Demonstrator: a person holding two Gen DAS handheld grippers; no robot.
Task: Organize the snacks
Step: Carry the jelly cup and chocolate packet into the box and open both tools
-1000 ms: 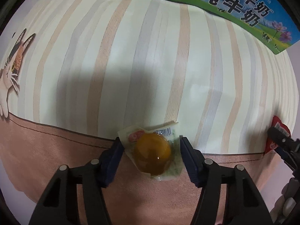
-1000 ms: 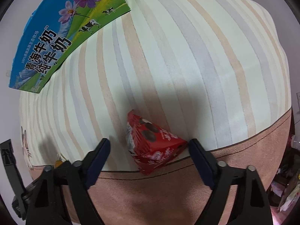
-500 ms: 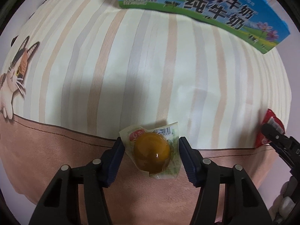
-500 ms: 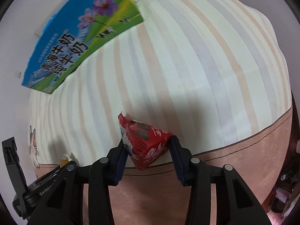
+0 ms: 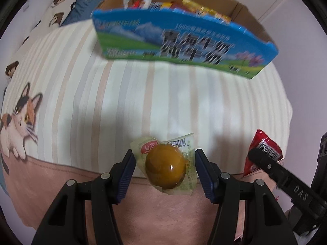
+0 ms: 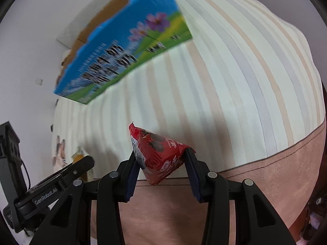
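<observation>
Over the striped bedspread (image 5: pixel 175 102), in the left wrist view, the left gripper (image 5: pixel 165 168) was clamped on a clear packet holding a round amber sweet (image 5: pixel 166 167), its blue pads pressing the wrapper from both sides and the packet hanging clear of the cloth. Beyond it stood the open cardboard box (image 5: pixel 247 14), its blue and green printed front blurred so the lettering could not be read. Only the tops of the snack wrappers (image 5: pixel 196 5) inside showed over the front edge, too small to tell apart. At the right edge one black finger of the other tool crossed a red packet (image 5: pixel 263 153) and hid part of it. A printed cat (image 5: pixel 20 122) sat on the cloth at the left, partly cut off by the frame.

In the right wrist view, the right gripper (image 6: pixel 162 159) was squeezed shut on that red packet (image 6: pixel 159 153), a puffy triangular bag held off the bedspread (image 6: pixel 235 94); its small print was unreadable. The box (image 6: pixel 126 49) lay up and to the left, smeared by blur. At the lower left the left gripper's arm (image 6: pixel 67 173) covered nearly all of the amber sweet packet (image 6: pixel 78 156), only a yellowish corner showing.
</observation>
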